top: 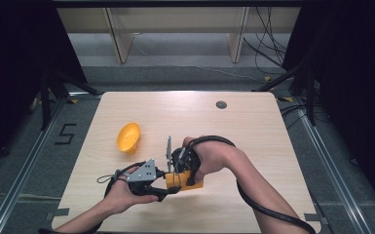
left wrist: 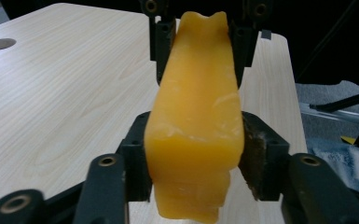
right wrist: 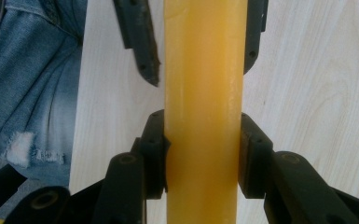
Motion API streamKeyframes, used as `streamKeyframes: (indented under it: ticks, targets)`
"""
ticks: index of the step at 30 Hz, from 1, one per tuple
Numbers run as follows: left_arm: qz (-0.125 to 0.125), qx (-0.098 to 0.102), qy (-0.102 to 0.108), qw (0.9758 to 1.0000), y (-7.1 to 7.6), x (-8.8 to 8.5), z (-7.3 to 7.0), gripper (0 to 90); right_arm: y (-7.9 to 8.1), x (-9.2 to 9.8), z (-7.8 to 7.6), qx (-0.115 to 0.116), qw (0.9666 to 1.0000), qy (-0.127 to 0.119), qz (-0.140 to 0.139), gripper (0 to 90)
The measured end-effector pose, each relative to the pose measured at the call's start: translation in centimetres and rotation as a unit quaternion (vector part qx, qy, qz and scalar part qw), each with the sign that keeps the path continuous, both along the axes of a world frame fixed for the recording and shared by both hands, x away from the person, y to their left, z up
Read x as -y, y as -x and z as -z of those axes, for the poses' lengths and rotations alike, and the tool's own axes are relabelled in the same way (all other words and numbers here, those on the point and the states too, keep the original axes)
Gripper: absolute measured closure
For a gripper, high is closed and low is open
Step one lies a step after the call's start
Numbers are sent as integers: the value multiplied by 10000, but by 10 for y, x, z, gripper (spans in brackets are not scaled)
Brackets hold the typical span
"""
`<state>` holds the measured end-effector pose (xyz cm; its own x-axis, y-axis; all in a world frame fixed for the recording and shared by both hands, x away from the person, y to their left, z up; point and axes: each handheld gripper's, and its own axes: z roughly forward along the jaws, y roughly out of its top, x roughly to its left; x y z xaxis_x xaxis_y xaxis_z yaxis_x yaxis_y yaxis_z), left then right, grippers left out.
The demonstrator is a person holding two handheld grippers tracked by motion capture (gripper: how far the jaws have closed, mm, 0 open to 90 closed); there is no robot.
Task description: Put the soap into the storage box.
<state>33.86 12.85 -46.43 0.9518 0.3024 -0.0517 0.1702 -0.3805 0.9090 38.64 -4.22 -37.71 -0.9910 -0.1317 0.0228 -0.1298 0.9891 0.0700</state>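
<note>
A pale wooden tabletop (top: 253, 141) takes up the middle of the high view, with grey floor around it and a small round hole (top: 221, 105) near its far edge. Two forearms reach in from the near side and meet over the near middle of the tabletop. The right hand-held gripper (top: 178, 168), with a thick black cable looping from it, points down and toward the left, and its jaws are clamped on a yellow block (top: 190, 182), a long waxy piece held just above the wood. In the right gripper view the yellow block (right wrist: 203, 107) runs straight up between the two black jaws, both pads pressed flat against its sides, with the edge of the tabletop and denim-covered legs beyond. The left hand-held gripper (top: 168, 187), topped by a grey three-cornered plate, comes in from the left at the other end of the same piece. In the left gripper view the yellow block (left wrist: 196, 126) stands between its jaws, which are drawn in against both sides. A smaller yellow bowl-shaped piece (top: 128, 137) lies on the tabletop, well apart to the left and farther from the person.
</note>
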Motion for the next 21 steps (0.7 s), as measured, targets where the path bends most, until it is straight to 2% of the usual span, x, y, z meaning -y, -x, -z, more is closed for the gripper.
streamKeyframes:
  ticks: [2, 3, 5, 7, 9, 10, 11, 12, 13, 14, 16, 17, 18, 19, 20, 21]
  targets:
    - [-21, -6, 30, 10000, 0, 1, 1, 544, 1, 0, -1, -5, 10000, 40, 74, 620]
    - [-69, -54, 44, 10000, 0, 1, 2, 544, 1, 0, 0, -13, 10000, 36, 76, 619]
    - [-64, -13, 60, 10000, 0, 1, 2, 545, 1, 0, 0, -14, 10000, 35, 67, 620]
    - [-100, -45, 117, 9999, 0, 0, 2, 551, 0, 0, 0, -5, 10000, -54, -22, 619]
    - [-73, -54, 134, 9999, -1, 0, 2, 555, 1, 0, -2, -16, 10000, -12, 43, 619]
    - [-84, -137, 186, 9997, 0, 0, 2, 557, -2, 0, -1, 36, 9998, -85, -187, 619]
    - [-97, -195, 229, 9995, 0, 1, 3, 557, 0, 0, -2, 41, 10000, -40, -68, 619]
    - [-116, -187, 220, 9995, 0, 1, 4, 558, 0, 0, -2, 25, 9999, -13, -97, 619]
    - [-108, -207, 215, 9995, 0, 1, 4, 561, -2, -2, -1, 24, 9996, -18, -278, 619]
    - [-64, -159, 198, 9997, 0, 1, 4, 564, -1, -2, -1, 46, 9997, 5, -256, 619]
    - [-40, -193, 172, 9997, 1, 0, 4, 573, -1, -2, 0, 36, 9995, -19, -313, 618]
    - [-29, -177, 208, 9996, 1, 1, 3, 580, -3, -2, 1, 40, 9987, -86, -499, 617]
    - [11, -132, 129, 9998, 2, 0, 2, 588, -2, -2, 0, 41, 9989, -69, -460, 615]
    - [2, -114, 153, 9998, 3, 1, 1, 597, 0, -2, -1, 34, 9992, -17, -397, 611]
    - [1, -125, 122, 9998, 3, 1, 0, 602, 1, 0, -2, -23, 9998, -7, -187, 606]
    - [-3, -139, 125, 9998, 3, 1, -1, 602, 1, 0, -2, -23, 9998, -7, -187, 606]
